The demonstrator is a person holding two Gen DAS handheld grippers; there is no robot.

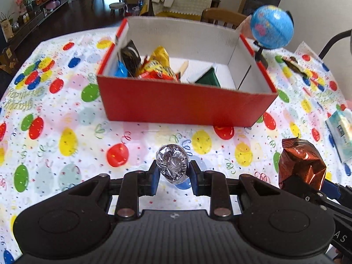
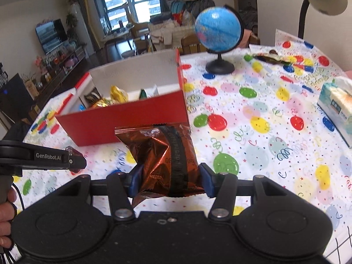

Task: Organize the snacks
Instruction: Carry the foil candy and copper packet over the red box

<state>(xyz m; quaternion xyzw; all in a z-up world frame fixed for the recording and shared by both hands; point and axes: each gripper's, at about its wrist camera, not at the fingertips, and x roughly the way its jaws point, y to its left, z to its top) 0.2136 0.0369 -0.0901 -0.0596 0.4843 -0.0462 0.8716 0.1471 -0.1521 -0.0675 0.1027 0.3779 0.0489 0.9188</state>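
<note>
Both snacks are lifted clear of the balloon-print tablecloth point(image 1: 66, 114), so the carry to the red cardboard box point(image 1: 182, 103) at twelve o'clock is in hand. The left gripper point(image 1: 172, 176) clamps a silver foil-wrapped ball point(image 1: 172, 165); the right gripper point(image 2: 169, 179) pinches a crinkled copper foil packet point(image 2: 162, 154). Next, each must clear the box's near wall before release.

Colours on a balloon-print table

Red cardboard box point(image 1: 184, 105), white inside; crinkled silver foil sweet point(image 1: 172, 165); copper-brown foil packet point(image 2: 167, 160); blue globe point(image 2: 216, 30); white tablecloth point(image 2: 264, 132) with red, yellow, green, blue balloons.
</note>
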